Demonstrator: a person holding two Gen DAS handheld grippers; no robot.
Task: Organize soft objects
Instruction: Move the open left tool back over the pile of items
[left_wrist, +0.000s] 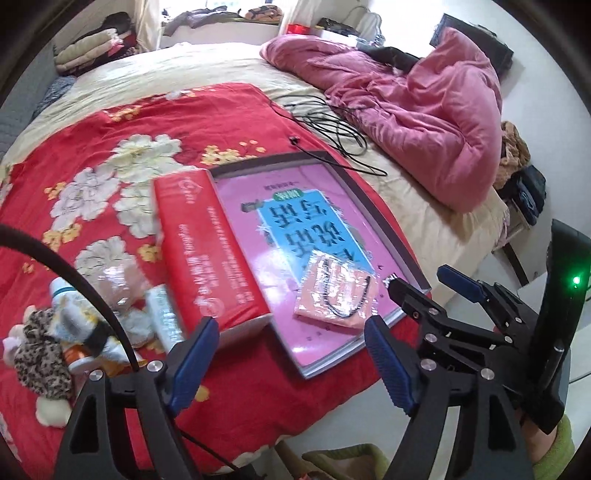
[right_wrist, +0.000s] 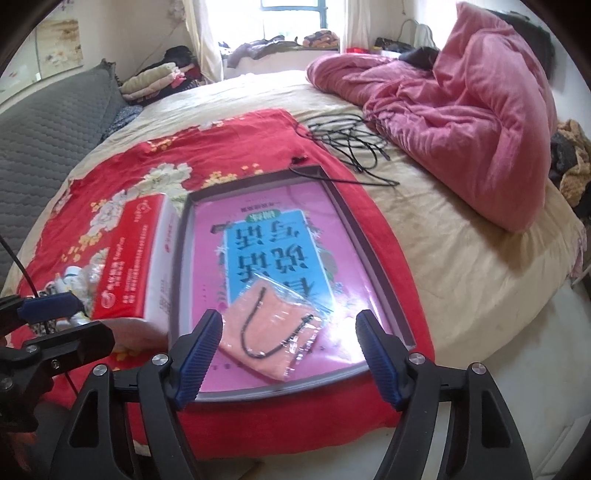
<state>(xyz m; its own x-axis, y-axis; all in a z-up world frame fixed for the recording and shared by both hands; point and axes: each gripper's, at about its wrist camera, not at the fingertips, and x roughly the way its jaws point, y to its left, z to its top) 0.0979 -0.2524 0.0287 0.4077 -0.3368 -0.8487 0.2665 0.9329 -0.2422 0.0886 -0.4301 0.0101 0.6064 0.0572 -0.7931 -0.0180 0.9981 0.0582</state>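
Observation:
A pink cloth in a clear bag (left_wrist: 338, 293) (right_wrist: 271, 332) lies on a large pink book (left_wrist: 295, 236) (right_wrist: 273, 258) on the red floral blanket (left_wrist: 92, 147) (right_wrist: 229, 140). A red tissue pack (left_wrist: 207, 251) (right_wrist: 129, 258) lies left of the book. A leopard-print plush toy (left_wrist: 37, 350) and small bottles (left_wrist: 70, 314) lie at the far left. My left gripper (left_wrist: 291, 365) is open, just in front of the tissue pack and the book's near edge. My right gripper (right_wrist: 291, 354) is open, with the bagged cloth between its fingers' line of sight.
A crumpled pink duvet (left_wrist: 417, 103) (right_wrist: 461, 107) lies at the back right of the bed. A tangle of black cable (left_wrist: 332, 125) (right_wrist: 351, 140) lies beyond the book. Folded clothes (left_wrist: 92, 48) (right_wrist: 155, 79) are stacked at the far left. The bed edge runs along the right.

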